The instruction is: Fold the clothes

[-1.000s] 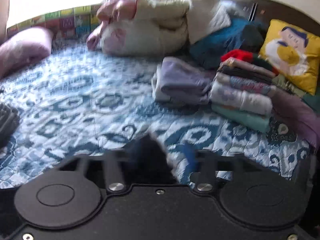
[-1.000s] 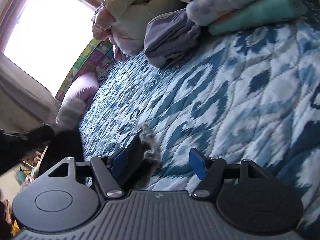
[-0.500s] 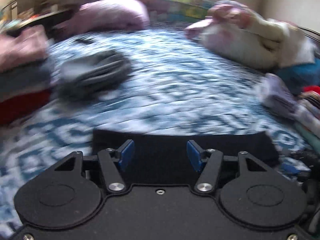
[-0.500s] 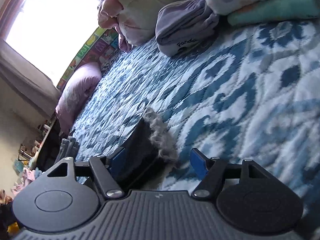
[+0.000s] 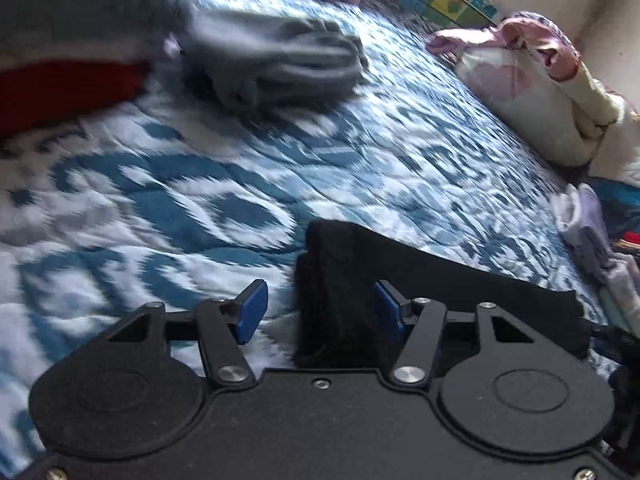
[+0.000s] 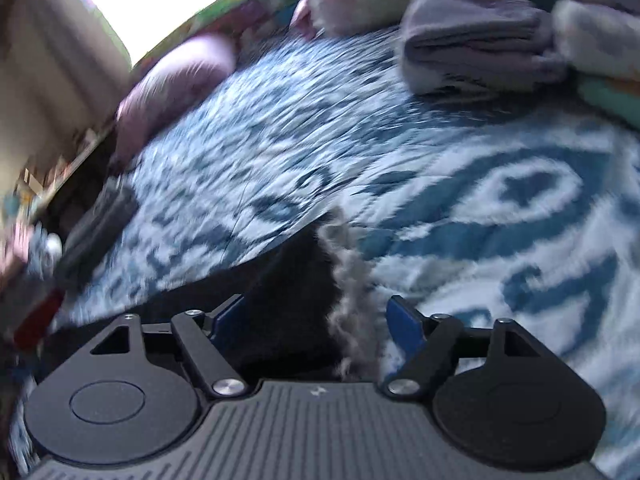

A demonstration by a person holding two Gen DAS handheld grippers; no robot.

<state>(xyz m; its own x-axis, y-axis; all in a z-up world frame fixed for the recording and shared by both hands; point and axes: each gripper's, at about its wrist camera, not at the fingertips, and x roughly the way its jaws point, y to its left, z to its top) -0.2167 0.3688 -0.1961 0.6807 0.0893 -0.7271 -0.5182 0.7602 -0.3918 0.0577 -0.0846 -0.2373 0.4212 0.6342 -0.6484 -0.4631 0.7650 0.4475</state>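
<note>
A second before, the left wrist camera had faced the far stacks of folded clothes and the yellow cushion; now it looked across the bed toward the crumpled grey garment (image 5: 276,66) and the red and grey pile (image 5: 68,60) at the far left. The black garment (image 5: 420,280) had come to lie spread over the blue-and-white quilt (image 5: 200,184), its folded end standing between the fingers of the left gripper (image 5: 318,308).

Those fingers stood apart: the right pad (image 5: 386,306) lay against the black cloth, while the left pad (image 5: 252,308) was clear of it, with quilt showing in the gap.

In the right wrist view the right gripper (image 6: 310,322) also had its fingers apart, and its jaws had just been closing a little. The black garment's (image 6: 288,304) grey fringed edge (image 6: 348,292) ran between them; the left pad was against the cloth, and the right pad (image 6: 404,322) stood off it.

Open quilt (image 6: 460,208) stretched ahead of both grippers. It was bounded at the far side by a purple pillow (image 6: 176,92), to the far right by a folded lilac garment (image 6: 480,36) and the folded stack (image 6: 600,44) beside it, and by a bundled cream and pink blanket (image 5: 532,84).
</note>
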